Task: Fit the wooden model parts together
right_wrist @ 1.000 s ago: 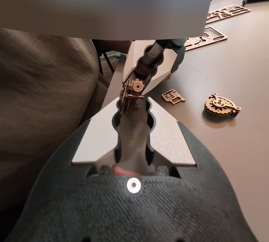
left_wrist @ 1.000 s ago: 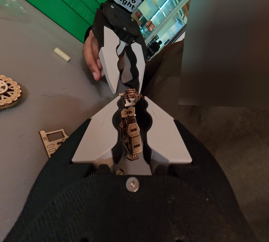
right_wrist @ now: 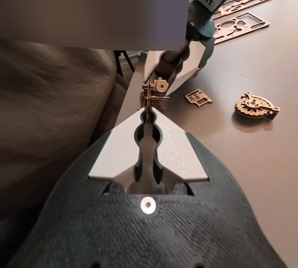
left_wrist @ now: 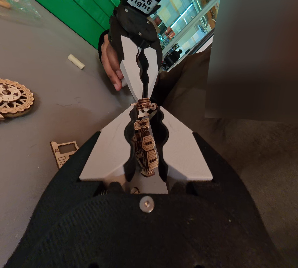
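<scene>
My left gripper [left_wrist: 146,108] is shut on a long wooden model assembly [left_wrist: 145,145], which lies lengthwise between its fingers with its far end sticking out past the tips. My right gripper [left_wrist: 146,97] comes in from the far side, and its tips are shut on that end. In the right wrist view my right gripper [right_wrist: 147,109] pinches a thin upright wooden plate of the model [right_wrist: 151,99]. The left gripper [right_wrist: 157,87] holds the model from behind. The model is held in the air over the table's near edge.
On the grey table [right_wrist: 241,147] lie a wooden wheel [left_wrist: 11,97] [right_wrist: 256,106], a small wooden frame piece [left_wrist: 62,152] [right_wrist: 198,97], a white cylinder [left_wrist: 76,63] and punched wooden sheets [right_wrist: 241,26]. A green panel [left_wrist: 72,2] stands behind. A person's brown clothing [right_wrist: 48,99] is close by. The tips of both grippers are at nearly the same place.
My right gripper was open around the model's end and has now closed on it. The left gripper still holds the model in much the same place.
</scene>
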